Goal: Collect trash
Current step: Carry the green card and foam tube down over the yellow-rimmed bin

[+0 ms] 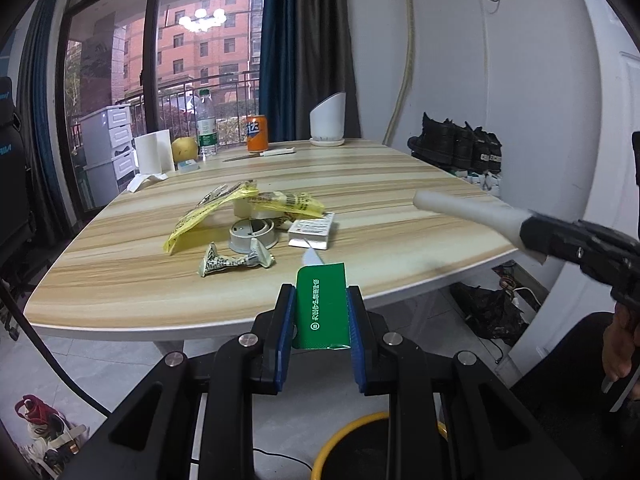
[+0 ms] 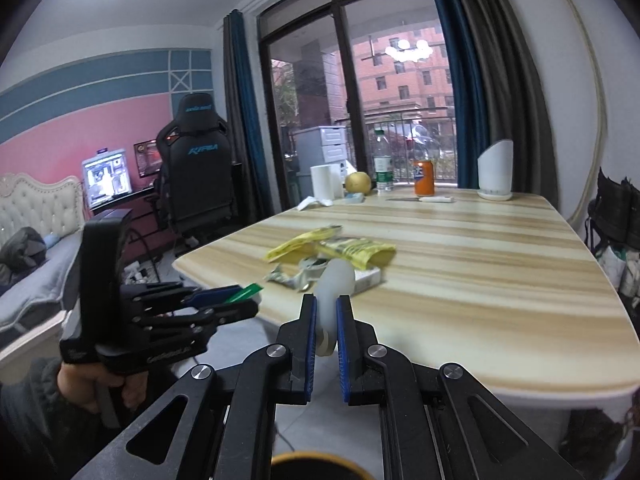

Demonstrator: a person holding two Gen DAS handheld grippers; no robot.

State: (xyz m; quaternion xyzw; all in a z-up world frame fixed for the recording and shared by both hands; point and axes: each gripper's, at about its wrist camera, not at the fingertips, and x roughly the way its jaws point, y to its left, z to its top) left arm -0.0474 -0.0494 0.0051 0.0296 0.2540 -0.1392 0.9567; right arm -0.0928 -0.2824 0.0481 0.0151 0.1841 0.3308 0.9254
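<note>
One long wooden-striped table (image 1: 360, 184) with a white rim carried the rest of the trash near its middle: crumpled yellow wrappers (image 1: 224, 210), a grey plastic ring (image 1: 252, 234), a small white box (image 1: 312, 232) and a twisted printed wrapper (image 1: 232, 262). Off the table's near edge, above a yellow-rimmed black bin (image 1: 360, 448), the left gripper (image 1: 320, 300) was clamped on a flat green packet (image 1: 322, 308). Beside it, also just off that edge, the right gripper (image 2: 326, 308) was pinched tight on a white paper tube (image 2: 334, 284).
</note>
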